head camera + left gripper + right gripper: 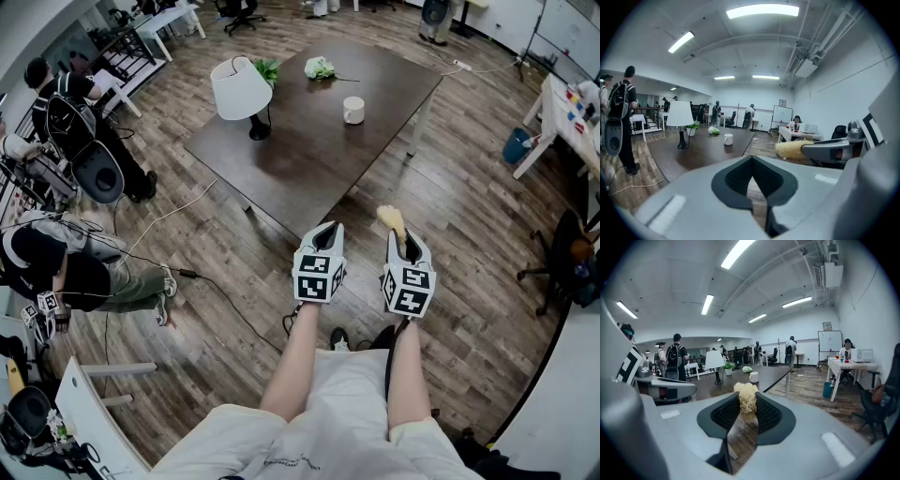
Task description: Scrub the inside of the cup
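Both grippers are hovering short of the table. The cup is standing upright on the table's far part, well apart and straight ahead. The right gripper is pinching a yellow scrubber that is pointing toward the table. The left gripper is holding its jaws together on nothing.

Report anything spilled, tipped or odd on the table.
Nothing stands out. The white cup stands upright on the dark table, the lamp is upright, and no spill shows. A green-white bunch lies near the far edge.
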A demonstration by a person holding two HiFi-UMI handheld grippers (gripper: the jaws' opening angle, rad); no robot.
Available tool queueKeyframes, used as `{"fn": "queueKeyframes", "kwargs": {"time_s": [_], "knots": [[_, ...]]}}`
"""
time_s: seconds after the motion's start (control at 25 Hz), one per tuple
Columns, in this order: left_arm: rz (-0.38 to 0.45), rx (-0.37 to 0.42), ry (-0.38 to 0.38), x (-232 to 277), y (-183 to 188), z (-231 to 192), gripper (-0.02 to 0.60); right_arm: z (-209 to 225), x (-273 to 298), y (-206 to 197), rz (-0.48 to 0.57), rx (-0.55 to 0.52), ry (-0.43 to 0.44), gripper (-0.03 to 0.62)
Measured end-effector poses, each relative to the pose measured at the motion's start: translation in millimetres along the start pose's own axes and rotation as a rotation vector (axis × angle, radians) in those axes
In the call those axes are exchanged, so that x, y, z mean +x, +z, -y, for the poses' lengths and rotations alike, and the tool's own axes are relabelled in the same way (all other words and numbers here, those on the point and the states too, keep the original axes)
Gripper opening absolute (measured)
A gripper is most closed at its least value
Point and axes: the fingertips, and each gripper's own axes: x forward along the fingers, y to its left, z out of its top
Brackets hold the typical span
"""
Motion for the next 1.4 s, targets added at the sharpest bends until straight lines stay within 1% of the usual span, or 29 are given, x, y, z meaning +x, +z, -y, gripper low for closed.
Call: {"fn": "queueKeyframes", "kwargs": {"time_s": [0.2,0.4,0.6,0.68,0.8,0.88,1.0,1.08,1.24,1.32,1.4], "knots": [[-0.003,-0.013,0.015,17.8,-1.5,5.9,0.000,17.0,8.5,0.7,-0.002,-0.003,0.013,0.121],[0.012,-0.038,0.010,40.1,7.1,12.3,0.000,35.2,28.4,7.0,-0.005,0.015,0.036,0.120],[-0.015,-0.013,0.043,70.4,17.2,17.5,0.000,53.5,55.7,18.9,-0.014,0.022,0.097,0.121],[-0.038,0.005,0.057,84.8,22.9,22.6,0.000,65.4,67.7,29.4,-0.016,0.020,0.121,0.121],[-0.061,0.012,0.072,106.9,36.6,30.2,0.000,84.6,85.1,52.3,-0.002,0.014,0.150,0.121],[-0.058,0.016,0.089,118.9,48.0,32.5,0.000,94.5,95.0,65.0,0.011,0.015,0.172,0.123],[-0.035,-0.001,0.124,129.0,58.9,36.6,0.000,107.7,105.1,72.3,0.014,0.013,0.207,0.123],[-0.032,0.000,0.152,133.1,60.8,40.7,0.000,117.5,110.7,73.9,0.012,0.014,0.227,0.123],[-0.056,0.020,0.202,140.1,56.7,45.9,0.000,135.9,119.5,71.9,0.000,0.018,0.257,0.124],[-0.030,-0.008,0.228,139.4,58.3,46.7,0.000,144.5,119.4,68.3,-0.008,0.019,0.269,0.124],[0.016,-0.059,0.250,138.1,59.8,50.8,0.000,155.2,116.5,64.6,-0.011,0.034,0.282,0.124]]}}
